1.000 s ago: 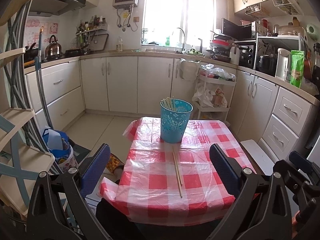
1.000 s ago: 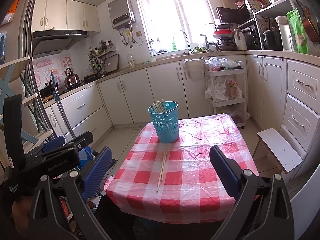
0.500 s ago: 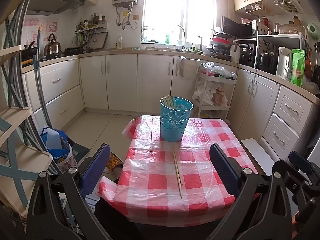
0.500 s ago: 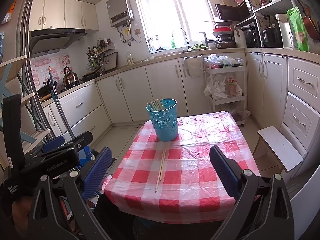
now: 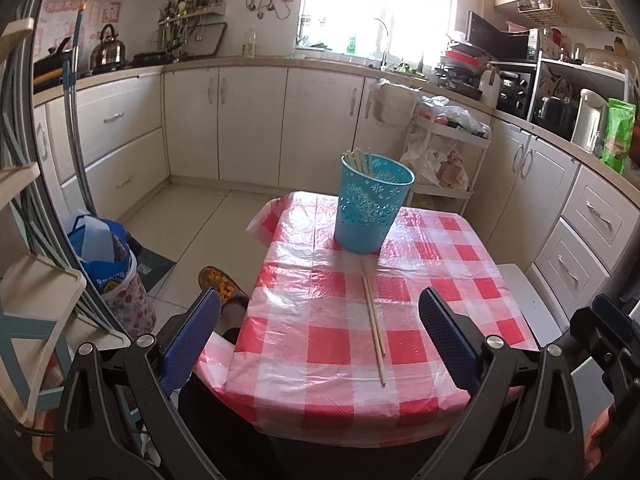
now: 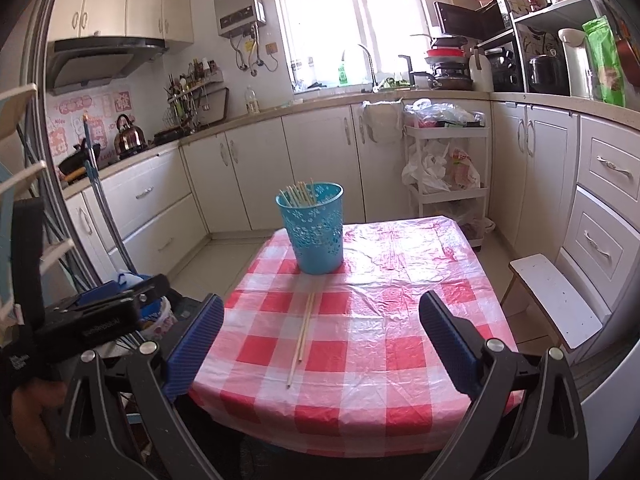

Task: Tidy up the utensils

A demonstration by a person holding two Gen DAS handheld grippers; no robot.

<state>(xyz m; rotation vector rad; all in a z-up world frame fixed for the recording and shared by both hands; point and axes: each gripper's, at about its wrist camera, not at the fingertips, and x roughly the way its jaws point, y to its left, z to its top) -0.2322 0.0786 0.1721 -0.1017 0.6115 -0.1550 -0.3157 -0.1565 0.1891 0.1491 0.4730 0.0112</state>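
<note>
Landmark: the blue basket (image 5: 372,204) stands on the red-checked table (image 5: 452,256), toward the far end of the cloth.
Already stowed: a bundle of chopsticks in the basket (image 6: 299,194) stands upright, leaning against the basket's left rim.
Still out: a loose pair of chopsticks (image 5: 373,320) lies flat on the cloth, one end close to the foot of the basket, the other reaching toward the near table edge; the two sticks lie side by side, touching or nearly so.
Left gripper (image 5: 320,336): jaws wide apart, holding nothing, raised above the near end of the table, well short of the basket.
Right gripper (image 6: 320,336): jaws also wide apart and empty, on the near side of the basket, with the loose pair showing between its fingers.
Progress: judged mostly done, since most sticks are in the basket and only this pair shows on the cloth.
Left to do: one gripper must come down, close on the pair and drop it in the basket.
Risk: thin sticks lying flat on slippery plastic may roll or split apart when pinched.
</note>
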